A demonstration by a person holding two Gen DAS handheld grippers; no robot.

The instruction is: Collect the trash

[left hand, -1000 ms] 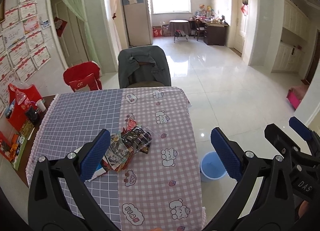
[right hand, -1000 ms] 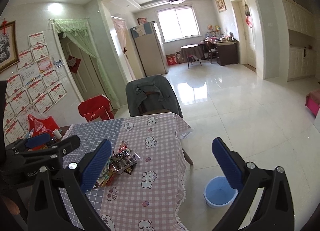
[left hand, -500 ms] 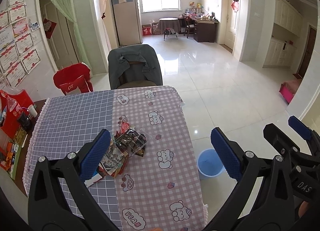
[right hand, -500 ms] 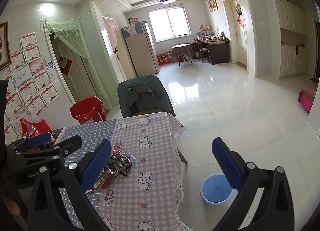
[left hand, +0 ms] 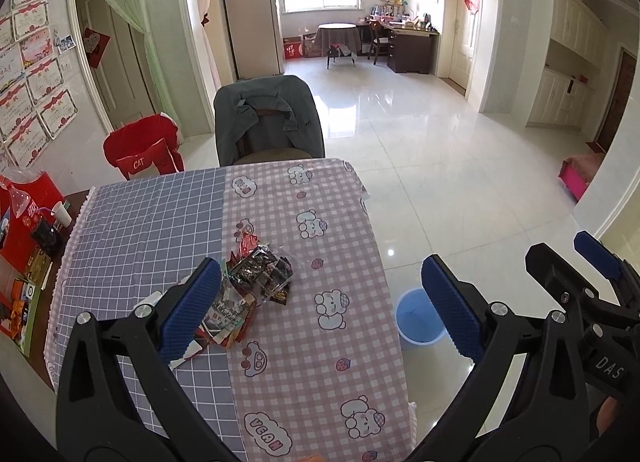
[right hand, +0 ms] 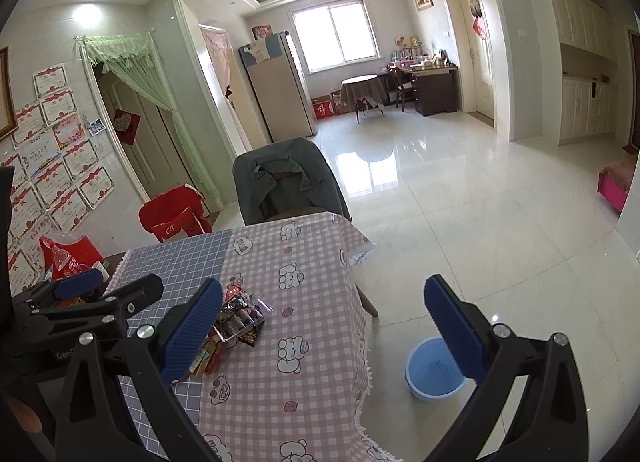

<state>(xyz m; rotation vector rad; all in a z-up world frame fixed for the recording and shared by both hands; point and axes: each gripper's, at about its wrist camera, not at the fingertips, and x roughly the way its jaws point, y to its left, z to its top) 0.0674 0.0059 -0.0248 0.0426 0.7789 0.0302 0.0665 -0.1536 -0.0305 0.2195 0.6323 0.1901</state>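
Note:
A pile of snack wrappers (left hand: 252, 286) lies on the table's checked cloth (left hand: 320, 342); it also shows in the right wrist view (right hand: 236, 322). A blue bin (left hand: 418, 316) stands on the floor right of the table, also seen in the right wrist view (right hand: 434, 370). My left gripper (left hand: 320, 310) is open and empty above the table, its left finger over the pile's edge. My right gripper (right hand: 324, 334) is open and empty, held higher and to the right. The right gripper shows at the edge of the left wrist view (left hand: 576, 266).
A chair draped with a grey jacket (left hand: 268, 121) stands at the table's far end. A red seat (left hand: 140, 149) is by the wall. Red bags and boxes (left hand: 24, 221) sit at the table's left. Glossy tiled floor (left hand: 460, 181) spreads to the right.
Both grippers have moved a little forward and up over the table; the pile and bin sit slightly lower in view. Both stay open.

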